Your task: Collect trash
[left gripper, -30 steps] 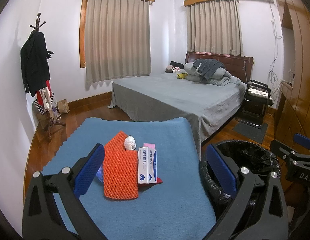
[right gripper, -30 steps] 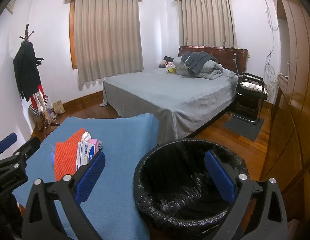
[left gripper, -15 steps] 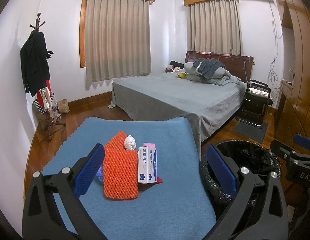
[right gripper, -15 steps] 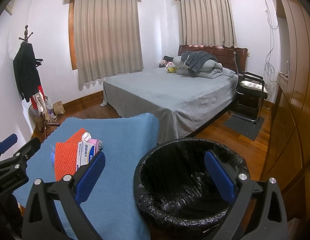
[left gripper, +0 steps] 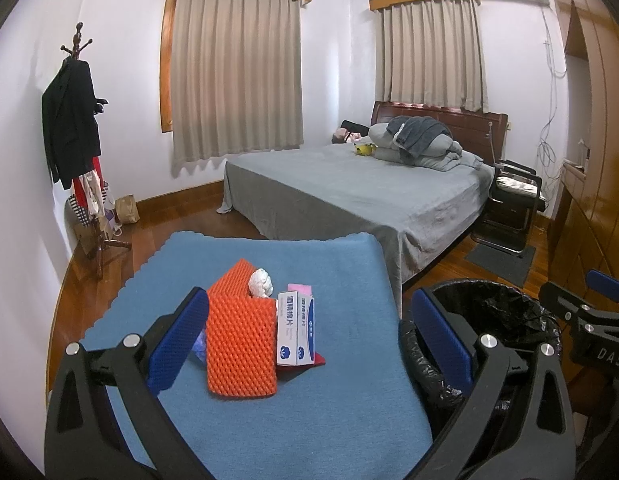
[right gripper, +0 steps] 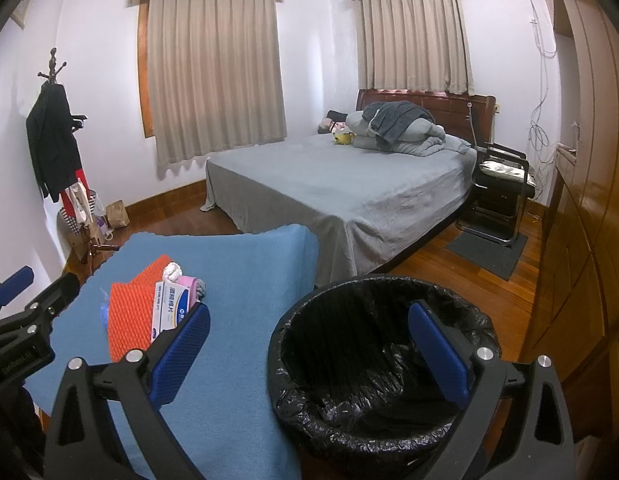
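On the blue cloth-covered table [left gripper: 341, 412] lies a pile of trash: an orange foam net sleeve [left gripper: 239, 344], a white and blue box [left gripper: 295, 330], a crumpled white tissue [left gripper: 261, 282], a pink item [left gripper: 299, 289] and a red scrap under the box. The pile also shows in the right wrist view [right gripper: 149, 312]. My left gripper [left gripper: 309, 340] is open and empty, above the table just short of the pile. My right gripper [right gripper: 309, 344] is open and empty, over the bin with a black liner [right gripper: 373, 368], which stands right of the table [left gripper: 489, 320].
A bed with grey sheet [left gripper: 349, 192] stands beyond the table. A coat rack with clothes [left gripper: 77, 140] is at the left wall. A black chair [left gripper: 513, 208] and wooden wardrobes [right gripper: 581, 240] are on the right. Wooden floor lies between.
Nothing has visibly moved beyond a slight shift of the right wrist view; both grippers stay open and the trash pile stays in place.
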A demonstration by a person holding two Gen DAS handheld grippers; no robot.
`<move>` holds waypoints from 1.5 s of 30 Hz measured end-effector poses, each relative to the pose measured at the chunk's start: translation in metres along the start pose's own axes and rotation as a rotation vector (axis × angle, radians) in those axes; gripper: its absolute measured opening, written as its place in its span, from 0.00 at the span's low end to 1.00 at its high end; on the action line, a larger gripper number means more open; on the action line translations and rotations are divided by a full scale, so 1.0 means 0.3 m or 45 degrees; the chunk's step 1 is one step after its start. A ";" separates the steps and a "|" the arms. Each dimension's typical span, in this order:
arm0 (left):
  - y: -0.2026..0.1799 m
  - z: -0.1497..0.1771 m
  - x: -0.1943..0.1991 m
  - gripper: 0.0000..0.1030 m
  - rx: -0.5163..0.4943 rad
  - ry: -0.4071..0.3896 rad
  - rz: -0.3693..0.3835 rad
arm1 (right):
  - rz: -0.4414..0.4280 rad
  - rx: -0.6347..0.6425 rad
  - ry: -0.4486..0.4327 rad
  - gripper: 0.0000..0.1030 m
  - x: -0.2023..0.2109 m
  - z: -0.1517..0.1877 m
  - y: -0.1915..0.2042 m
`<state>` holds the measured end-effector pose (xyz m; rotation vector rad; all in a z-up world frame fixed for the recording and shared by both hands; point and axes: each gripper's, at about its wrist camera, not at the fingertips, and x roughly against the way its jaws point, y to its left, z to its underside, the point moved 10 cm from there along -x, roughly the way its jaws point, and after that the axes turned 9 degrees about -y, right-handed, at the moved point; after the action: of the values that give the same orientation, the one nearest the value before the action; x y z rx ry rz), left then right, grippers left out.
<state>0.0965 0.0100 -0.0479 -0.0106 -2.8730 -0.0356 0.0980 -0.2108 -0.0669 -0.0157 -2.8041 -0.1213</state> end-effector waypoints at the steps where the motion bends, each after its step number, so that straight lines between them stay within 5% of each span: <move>1: 0.003 0.002 -0.002 0.95 0.001 0.000 0.000 | 0.000 0.001 0.000 0.94 0.000 0.003 0.004; 12: 0.075 0.089 -0.066 0.95 0.018 0.008 -0.030 | -0.032 0.006 0.008 0.94 -0.082 0.059 0.064; 21: 0.285 0.160 -0.136 0.95 0.002 0.046 -0.183 | -0.134 0.021 0.031 0.94 -0.261 0.118 0.227; 28: 0.459 0.241 -0.215 0.95 0.012 0.073 -0.291 | -0.242 0.038 0.115 0.94 -0.416 0.210 0.402; 37: 0.579 0.304 -0.287 0.95 0.057 0.111 -0.333 | -0.372 0.101 0.252 0.81 -0.550 0.312 0.598; 45: 0.630 0.337 -0.332 0.95 0.084 0.139 -0.347 | -0.436 0.084 0.343 0.77 -0.625 0.380 0.648</move>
<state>0.1678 0.2011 -0.1674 0.3834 -2.7434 0.0060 0.2426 -0.0066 -0.2197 0.4623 -2.5148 -0.1024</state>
